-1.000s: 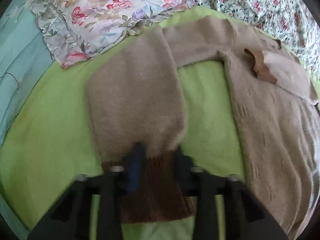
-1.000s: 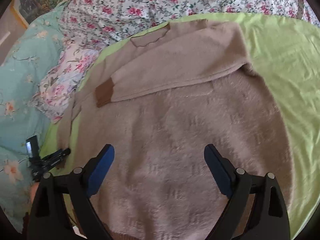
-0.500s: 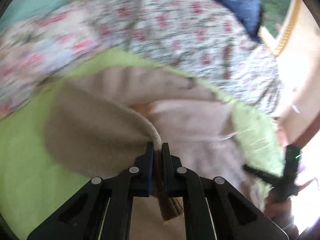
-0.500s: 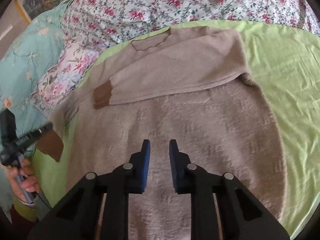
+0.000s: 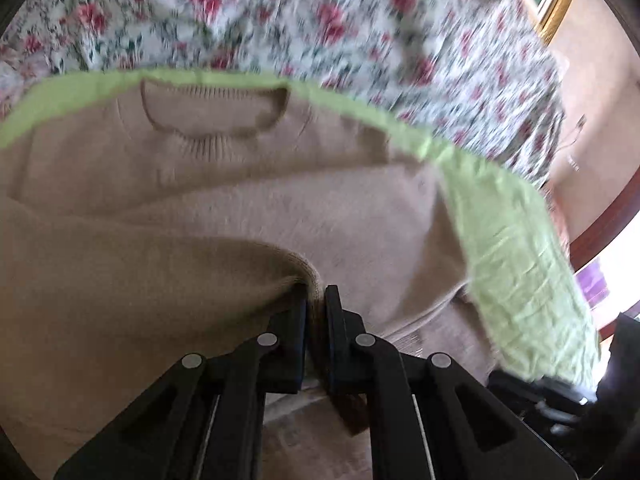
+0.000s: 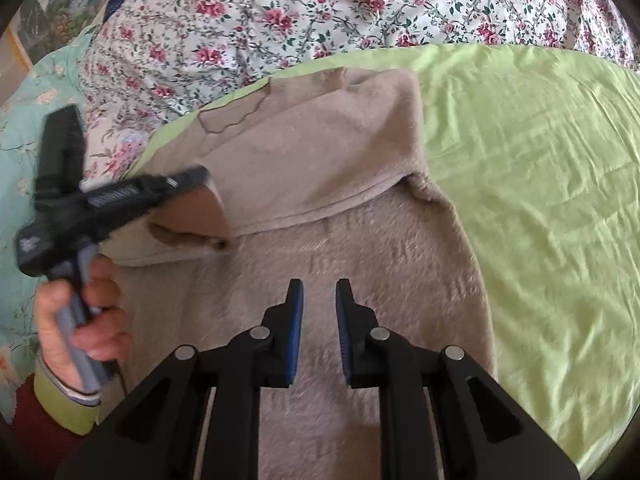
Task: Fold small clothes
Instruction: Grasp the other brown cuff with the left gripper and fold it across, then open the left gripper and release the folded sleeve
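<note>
A beige fuzzy sweater (image 6: 360,272) lies flat on a lime green sheet (image 6: 540,168), neck away from me. One sleeve (image 6: 320,160) lies folded across the chest. My left gripper (image 5: 316,300) is shut on the other sleeve (image 5: 160,280) near its brown cuff (image 5: 352,412) and holds it above the sweater's chest, below the ribbed collar (image 5: 212,120). In the right wrist view the left gripper (image 6: 192,178) shows at the left with the sleeve. My right gripper (image 6: 318,292) hovers over the sweater's lower body, its jaws nearly closed with a narrow gap and nothing between them.
A floral quilt (image 6: 320,8) lies behind the sheet, with a floral pillow (image 6: 116,148) and a teal cover (image 6: 20,128) at the left. A wooden bed frame (image 5: 600,224) curves at the right in the left wrist view.
My left gripper has carried the sleeve from the left side in over the sweater's chest. My right gripper closed from wide open to a narrow gap a second ago and has held still since.
</note>
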Action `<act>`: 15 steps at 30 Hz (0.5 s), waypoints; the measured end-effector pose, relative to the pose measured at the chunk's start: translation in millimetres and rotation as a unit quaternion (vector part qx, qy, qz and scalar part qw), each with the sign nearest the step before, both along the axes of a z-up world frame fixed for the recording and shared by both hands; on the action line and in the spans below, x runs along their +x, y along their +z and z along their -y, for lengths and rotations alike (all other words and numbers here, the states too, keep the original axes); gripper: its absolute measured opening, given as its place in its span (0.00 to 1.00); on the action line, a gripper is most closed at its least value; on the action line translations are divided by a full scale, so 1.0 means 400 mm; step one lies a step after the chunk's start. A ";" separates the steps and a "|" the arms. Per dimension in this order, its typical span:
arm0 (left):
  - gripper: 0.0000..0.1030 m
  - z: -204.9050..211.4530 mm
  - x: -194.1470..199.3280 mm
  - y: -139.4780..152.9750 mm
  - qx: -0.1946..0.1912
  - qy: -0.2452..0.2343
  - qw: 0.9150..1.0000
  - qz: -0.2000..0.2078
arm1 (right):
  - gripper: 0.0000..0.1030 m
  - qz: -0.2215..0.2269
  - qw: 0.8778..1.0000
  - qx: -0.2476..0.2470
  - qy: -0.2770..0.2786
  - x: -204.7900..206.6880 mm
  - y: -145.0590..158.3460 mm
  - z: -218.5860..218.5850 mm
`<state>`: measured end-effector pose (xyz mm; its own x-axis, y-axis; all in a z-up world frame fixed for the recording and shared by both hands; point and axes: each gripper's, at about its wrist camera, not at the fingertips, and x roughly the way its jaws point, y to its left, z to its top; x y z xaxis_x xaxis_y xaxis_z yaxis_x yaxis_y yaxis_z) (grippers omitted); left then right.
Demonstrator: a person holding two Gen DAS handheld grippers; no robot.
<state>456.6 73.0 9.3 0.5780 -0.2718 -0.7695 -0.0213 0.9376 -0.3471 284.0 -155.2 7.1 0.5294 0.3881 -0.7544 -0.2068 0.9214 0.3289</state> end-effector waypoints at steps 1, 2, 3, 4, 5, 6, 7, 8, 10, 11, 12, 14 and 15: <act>0.10 -0.006 -0.012 -0.001 -0.005 -0.003 1.000 -0.001 | 0.21 -0.002 1.000 0.000 -0.002 0.011 -0.004 -0.001; 0.12 -0.012 -0.032 0.003 -0.007 -0.005 1.000 0.003 | 0.24 -0.004 1.000 0.002 -0.002 0.022 -0.009 -0.003; 0.17 -0.021 -0.055 0.013 -0.006 -0.006 1.000 0.007 | 0.26 -0.005 1.000 0.003 -0.002 0.029 -0.012 -0.005; 0.22 -0.032 -0.088 0.026 0.002 -0.005 1.000 0.012 | 0.29 -0.004 1.000 0.004 0.001 0.037 -0.014 -0.011; 0.31 -0.043 -0.114 0.039 0.008 -0.001 1.000 0.017 | 0.32 -0.002 1.000 0.004 0.005 0.043 -0.016 -0.019; 0.39 -0.065 -0.155 0.052 0.013 0.006 1.000 0.025 | 0.34 0.000 1.000 0.003 0.010 0.050 -0.017 -0.030; 0.42 -0.086 -0.192 0.060 0.019 0.015 0.999 0.031 | 0.36 0.002 1.000 0.003 0.016 0.058 -0.019 -0.043; 0.46 -0.116 -0.232 0.064 0.028 0.029 0.999 0.035 | 0.39 0.004 1.000 0.005 0.024 0.066 -0.019 -0.059; 0.47 -0.168 -0.288 0.066 0.056 0.059 0.996 0.039 | 0.45 0.016 0.999 0.003 0.044 0.075 -0.015 -0.093; 0.47 -0.203 -0.317 0.061 0.080 0.081 0.993 0.034 | 0.50 0.028 0.998 -0.008 0.058 0.077 -0.011 -0.116; 0.47 -0.237 -0.337 0.052 0.103 0.105 0.989 0.027 | 0.53 0.043 0.996 -0.027 0.069 0.077 -0.008 -0.139; 0.47 -0.311 -0.364 0.024 0.132 0.148 0.980 0.009 | 0.65 0.069 0.993 -0.061 0.076 0.081 -0.007 -0.171; 0.47 -0.344 -0.369 0.008 0.136 0.165 0.977 -0.003 | 0.66 0.080 0.991 -0.080 0.072 0.093 -0.010 -0.185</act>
